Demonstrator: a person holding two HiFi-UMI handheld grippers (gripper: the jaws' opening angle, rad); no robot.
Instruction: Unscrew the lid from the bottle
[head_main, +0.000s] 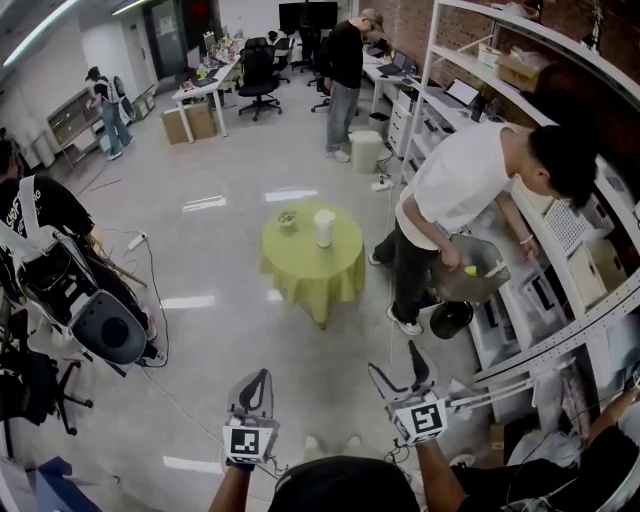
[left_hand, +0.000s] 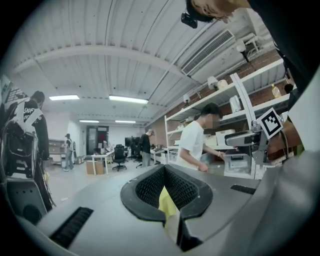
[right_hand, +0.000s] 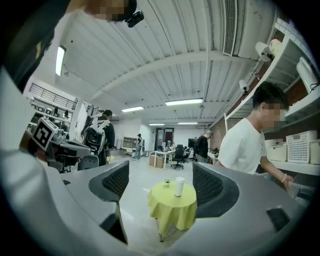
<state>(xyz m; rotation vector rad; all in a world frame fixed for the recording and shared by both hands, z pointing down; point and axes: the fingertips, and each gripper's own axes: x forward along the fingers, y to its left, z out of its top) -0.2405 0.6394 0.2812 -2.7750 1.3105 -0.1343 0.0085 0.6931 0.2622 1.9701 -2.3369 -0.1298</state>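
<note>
Nearest, well short of the round table in yellow-green cloth (head_main: 310, 268): left grey two-jaw gripper (head_main: 258, 380), pinched shut on nothing; right grey two-jaw gripper (head_main: 397, 362), spread wide, empty. Farther, upright on that table: white cylindrical bottle (head_main: 324, 228). Approach first; clamp the body low, twist the lid squarely.

The right tongs (right_hand: 161, 175), jaws wide apart with nothing gripped. Framed between them, well beyond: a round worktop (right_hand: 171, 212) draped in yellow-green cloth, bearing a white bottle (right_hand: 179, 186) upright near its centre and a small potted plant (right_hand: 167, 181) toward its far edge, left of the bottle.
</note>
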